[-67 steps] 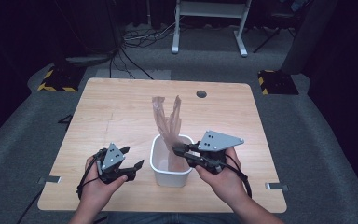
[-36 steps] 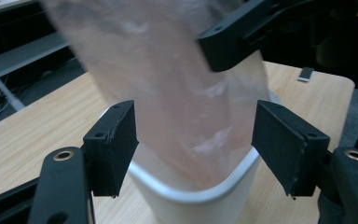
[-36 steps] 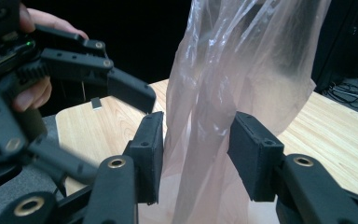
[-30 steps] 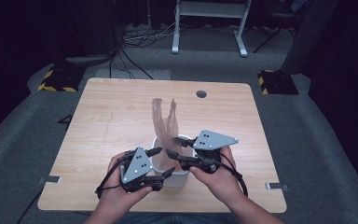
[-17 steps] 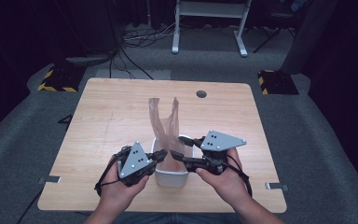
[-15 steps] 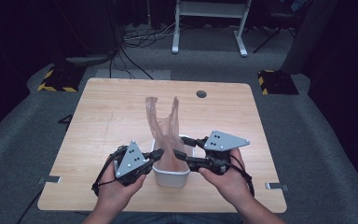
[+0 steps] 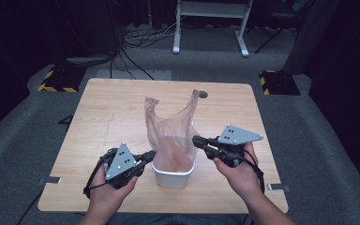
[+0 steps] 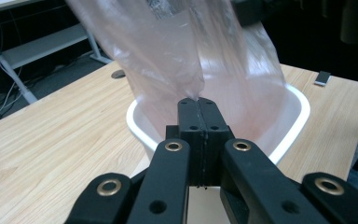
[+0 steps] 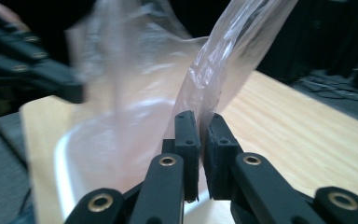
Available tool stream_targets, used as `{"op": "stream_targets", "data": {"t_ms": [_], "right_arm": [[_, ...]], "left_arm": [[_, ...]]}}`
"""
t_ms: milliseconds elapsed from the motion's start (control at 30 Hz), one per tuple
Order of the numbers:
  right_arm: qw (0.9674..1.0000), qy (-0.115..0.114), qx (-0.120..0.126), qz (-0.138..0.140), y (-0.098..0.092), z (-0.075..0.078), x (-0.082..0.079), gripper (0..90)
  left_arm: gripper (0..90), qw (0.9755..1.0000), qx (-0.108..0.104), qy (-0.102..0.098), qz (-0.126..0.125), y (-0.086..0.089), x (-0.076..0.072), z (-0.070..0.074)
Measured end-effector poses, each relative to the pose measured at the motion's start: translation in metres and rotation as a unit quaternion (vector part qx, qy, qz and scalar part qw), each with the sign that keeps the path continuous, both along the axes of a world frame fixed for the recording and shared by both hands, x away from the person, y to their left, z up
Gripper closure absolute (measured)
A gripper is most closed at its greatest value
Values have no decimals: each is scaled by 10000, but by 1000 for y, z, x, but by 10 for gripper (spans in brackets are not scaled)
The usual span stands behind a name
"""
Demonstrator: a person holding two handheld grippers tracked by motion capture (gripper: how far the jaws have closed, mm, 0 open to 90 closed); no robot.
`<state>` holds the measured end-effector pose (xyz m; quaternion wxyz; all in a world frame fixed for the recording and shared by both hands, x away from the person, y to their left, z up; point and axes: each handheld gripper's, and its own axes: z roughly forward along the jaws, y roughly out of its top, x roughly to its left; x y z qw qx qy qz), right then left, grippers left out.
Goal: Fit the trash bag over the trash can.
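High view: pink plastic bag [image 7: 172, 133] stands inside the white bin [image 7: 173, 176] near the front edge of the wooden table [image 7: 103, 117], its two handles sticking up above the rim. Left gripper [image 7: 149, 155] pinches the bag's left wall just above the bin; right gripper [image 7: 198, 140] pinches the right wall. Both jaws have just been closing, film between them.

Left gripper view: jaws pressed flat together on a fold of film at the bin's near rim. Right gripper view: jaws nearly together, a strand of bag caught in the thin gap.

Progress, judged: bag is seated in the bin and both sides are gripped. Mouth is partly spread. Left to do: pull the walls apart and fold the bag's edge down over the rim, all round. Rim is bare on every visible side.
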<state>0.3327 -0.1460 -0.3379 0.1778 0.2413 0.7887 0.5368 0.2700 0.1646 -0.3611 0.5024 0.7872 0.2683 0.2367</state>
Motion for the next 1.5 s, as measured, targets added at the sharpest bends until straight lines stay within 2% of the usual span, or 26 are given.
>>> {"op": "stream_targets", "data": {"t_ms": [133, 300, 500, 600, 633, 700, 767, 833, 867, 900, 1000, 1033, 1200, 1300, 1400, 1433, 1467, 1500], "right_arm": [[9993, -114, 1, -345, -6, -2, 12, 870], [9987, -1, -31, -510, -10, -8, 27, 875], [9977, 23, -146, -656, -13, -11, 38, 870], [9973, 105, -161, -703, -15, -14, 41, 832], [9973, 105, -161, -703, -15, -14, 41, 832], [9972, 154, -146, -713, -16, -15, 39, 709], [9973, 99, -67, -724, -16, -13, 36, 578], [9972, -7, -62, -748, -17, -9, 31, 507], [9973, -43, -27, -736, -17, -6, 28, 489], [9973, -85, 7, -731, -17, -3, 25, 475], [9969, -191, 22, -765, -18, 3, 20, 451], [9963, -317, 59, -797, -17, 9, 16, 442], [9953, -525, 122, -808, -15, 20, 10, 435], [9956, -603, 114, -701, -9, 26, 9, 436], [9967, -676, 39, -457, 8, 34, 9, 436], [9967, -676, 39, -457, 8, 34, 9, 436], [9969, -713, -15, -326, 18, 37, 9, 432], [9969, -713, -15, -326, 18, 37, 9, 432]], "left_arm": [[900, 10000, 13, 48, 1, 3, -2, -2], [900, 9999, 24, 120, 62, 9, -3, -5], [899, 9996, -10, 169, 211, 22, -4, -9], [888, 9996, -38, 207, 210, 26, -5, -11], [888, 9995, -63, 210, 229, 27, -5, -11], [751, 9992, -168, 175, 329, 31, -6, -13], [704, 9988, -261, 208, 359, 36, -5, -13], [633, 9983, -313, 187, 454, 41, -4, -12], [632, 9983, -313, 187, 454, 41, -4, -12], [618, 9976, -404, 183, 539, 46, -4, -11], [581, 9969, -422, 154, 640, 51, -1, -9], [578, 9965, -417, 151, 711, 55, 3, -8], [543, 9964, -489, 190, 672, 53, 7, -7], [526, 9968, -451, 173, 640, 49, 9, -6], [516, 9966, -412, 198, 682, 46, 16, -7], [515, 9966, -412, 198, 682, 46, 16, -7], [515, 9964, -397, 219, 711, 46, 19, -9], [511, 9964, -397, 219, 711, 46, 19, -9]]}}
